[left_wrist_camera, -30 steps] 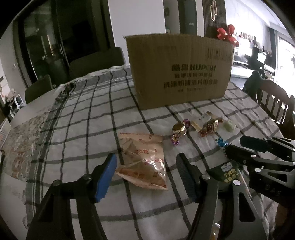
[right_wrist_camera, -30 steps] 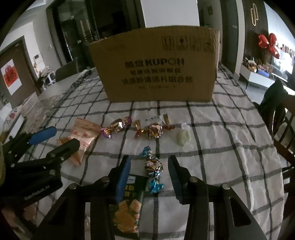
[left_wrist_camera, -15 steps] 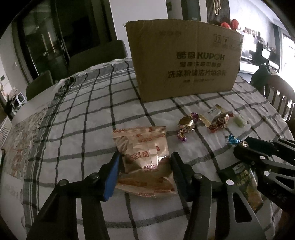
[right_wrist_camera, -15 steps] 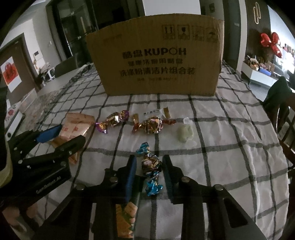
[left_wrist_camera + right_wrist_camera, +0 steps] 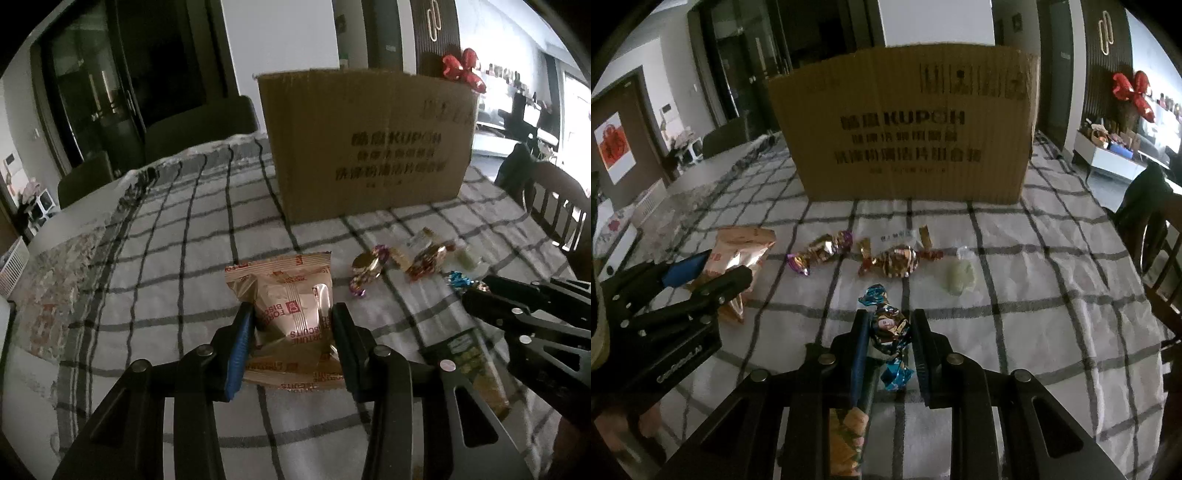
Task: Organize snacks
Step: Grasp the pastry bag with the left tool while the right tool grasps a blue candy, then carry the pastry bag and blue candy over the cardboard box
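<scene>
Only right view shows tongs (image 5: 889,332) pinching blue-ended candy (image 5: 888,332)

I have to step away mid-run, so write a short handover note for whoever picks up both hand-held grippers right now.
Left hand-held gripper: shut on the biscuit packet, at table level.
Right hand-held gripper: shut on the blue-ended candy, above the green snack packet.
On the checked cloth: purple-ended candy, red-ended candy, a small flat packet and a pale green sweet, all in front of the cardboard box.
Done: both grasps made. I cannot see into the box.
Left: carry both items to where they belong, likely the box, then collect the rest.
</scene>
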